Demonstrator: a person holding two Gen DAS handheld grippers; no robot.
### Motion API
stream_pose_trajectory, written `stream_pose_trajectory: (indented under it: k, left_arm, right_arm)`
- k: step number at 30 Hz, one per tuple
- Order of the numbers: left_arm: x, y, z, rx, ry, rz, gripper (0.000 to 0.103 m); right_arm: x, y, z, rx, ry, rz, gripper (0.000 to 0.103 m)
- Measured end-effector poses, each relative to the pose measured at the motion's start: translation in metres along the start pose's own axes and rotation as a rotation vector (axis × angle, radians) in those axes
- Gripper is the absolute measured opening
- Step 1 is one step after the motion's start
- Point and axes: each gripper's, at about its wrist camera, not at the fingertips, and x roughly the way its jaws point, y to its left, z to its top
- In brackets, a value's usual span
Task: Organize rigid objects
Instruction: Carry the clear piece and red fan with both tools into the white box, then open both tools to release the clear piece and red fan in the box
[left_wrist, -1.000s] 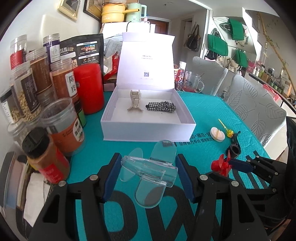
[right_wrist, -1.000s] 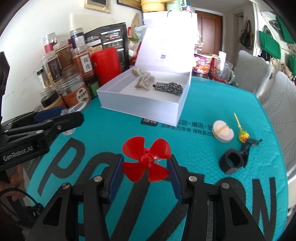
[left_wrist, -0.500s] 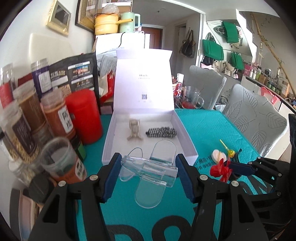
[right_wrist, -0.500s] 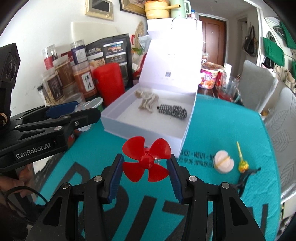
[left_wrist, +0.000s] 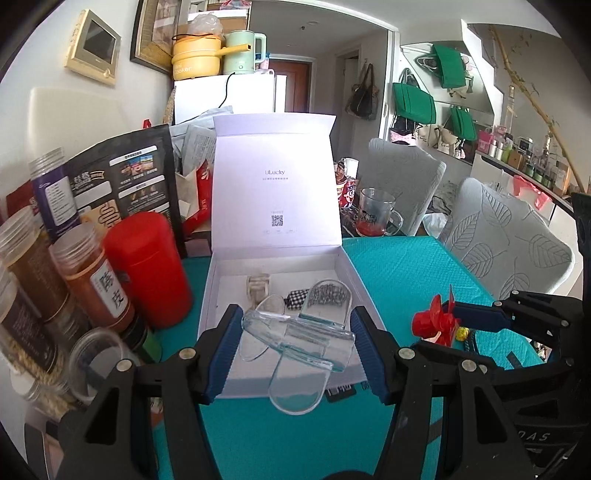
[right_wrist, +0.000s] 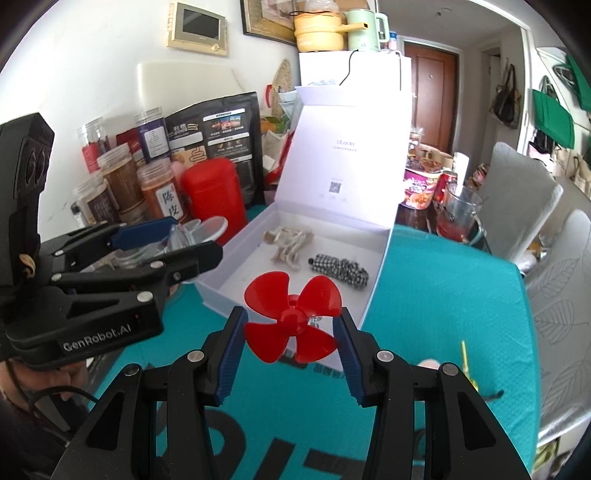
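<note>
- Two grippers are in your hands, side by side above the near edge of the table: your left gripper (left_wrist: 293, 345) is clamped on a clear plastic clip (left_wrist: 295, 339), and your right gripper (right_wrist: 291, 326) is clamped on a red propeller (right_wrist: 293, 317).
- You hold both pieces in the air, just in front of the open white box (right_wrist: 295, 291), whose lid (left_wrist: 275, 184) stands upright behind the tray.
- Inside the box you can see a pale beige hair clip (right_wrist: 288, 243) and, just beside it, a black-and-white checked scrunchie (right_wrist: 341, 271); they lie near each other on the box floor.
- The box rests on a teal tablecloth (left_wrist: 406, 269) printed with large black letters.
- To your left, along the wall, stand a red canister (left_wrist: 147, 266), several clear spice jars (left_wrist: 96, 280) and a black printed pouch (left_wrist: 125, 184), crowded close together beside the box.
- Behind the box you have a glass mug (left_wrist: 375, 214) with red liquid in it and a printed instant-noodle cup (right_wrist: 419, 188).
- Past your right gripper, a yellow stick-shaped item (right_wrist: 465, 356) and a pale round item lie on the cloth, partly hidden by the fingers.
- Two grey leaf-patterned chairs (left_wrist: 513, 236) stand at the table's right side.
- Further back you see a white fridge (left_wrist: 236, 96) topped by a yellow pot (left_wrist: 195, 62) and a pale green kettle (left_wrist: 242, 51), a brown door (right_wrist: 430, 99), and green bags (left_wrist: 413, 103) hanging on the wall.
</note>
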Motion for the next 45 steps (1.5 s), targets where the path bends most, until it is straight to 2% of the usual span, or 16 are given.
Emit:
stream_pose_trajectory:
  k: [8,22,27,37,45]
  left_arm:
    - [0.032,0.012,0.027,-0.039,0.011,0.004,0.06]
    - [0.079,0.025,0.073,-0.03,-0.001,0.06,0.06]
    - [0.104,0.033,0.073,-0.039,0.035,0.066,0.06]
    - [0.146,0.047,0.066,-0.078,0.111,0.042,0.06]
    - [0.175,0.049,0.055,-0.058,0.168,0.098,0.06]
  right_arm:
    - [0.017,-0.016,0.025,0.007,-0.018,-0.014,0.047]
    - [0.058,-0.048,0.071,0.04,-0.052,-0.018,0.047]
    - [0.076,-0.061,0.077,0.078,-0.052,-0.031,0.047]
    - [0.124,-0.076,0.08,0.093,0.005,-0.037,0.047]
    - [0.155,-0.082,0.07,0.089,0.069,-0.055,0.047]
